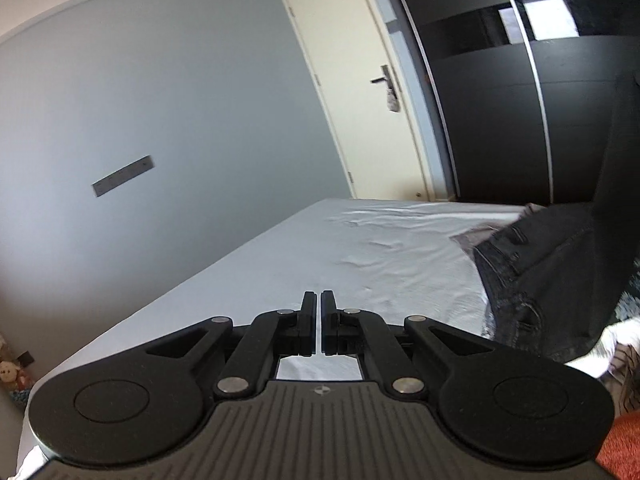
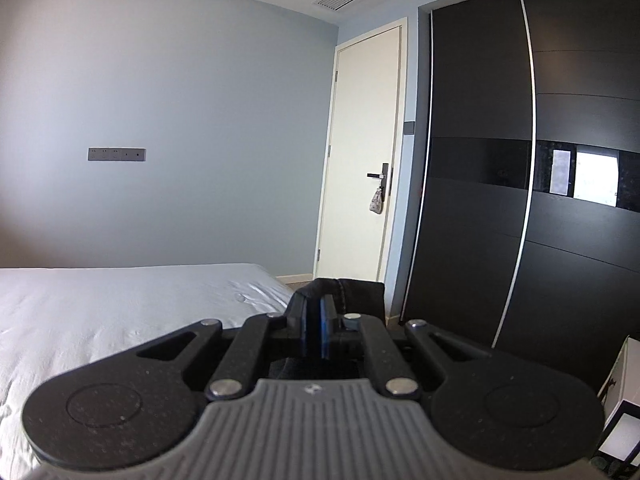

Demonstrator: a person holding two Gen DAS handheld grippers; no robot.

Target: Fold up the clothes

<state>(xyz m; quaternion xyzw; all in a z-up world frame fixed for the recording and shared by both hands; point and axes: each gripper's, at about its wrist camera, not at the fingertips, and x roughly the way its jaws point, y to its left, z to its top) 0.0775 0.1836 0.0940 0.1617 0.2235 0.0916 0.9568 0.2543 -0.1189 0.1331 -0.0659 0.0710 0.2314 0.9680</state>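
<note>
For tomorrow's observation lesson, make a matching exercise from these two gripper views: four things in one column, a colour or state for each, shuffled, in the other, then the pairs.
Things
1. left gripper
2. right gripper
3. bed sheet
4. wardrobe

Colour or state
A. black with a glossy band
B. shut on dark jeans
C. white, lightly wrinkled
D. shut, holding nothing

Pairs: 1-D, 2-B, 3-C, 4-A

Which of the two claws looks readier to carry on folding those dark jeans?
The right claw, probably: it is shut on the dark jeans, lifted above the bed. The left claw is nearly shut with nothing in it, off to the jeans' left.
</note>
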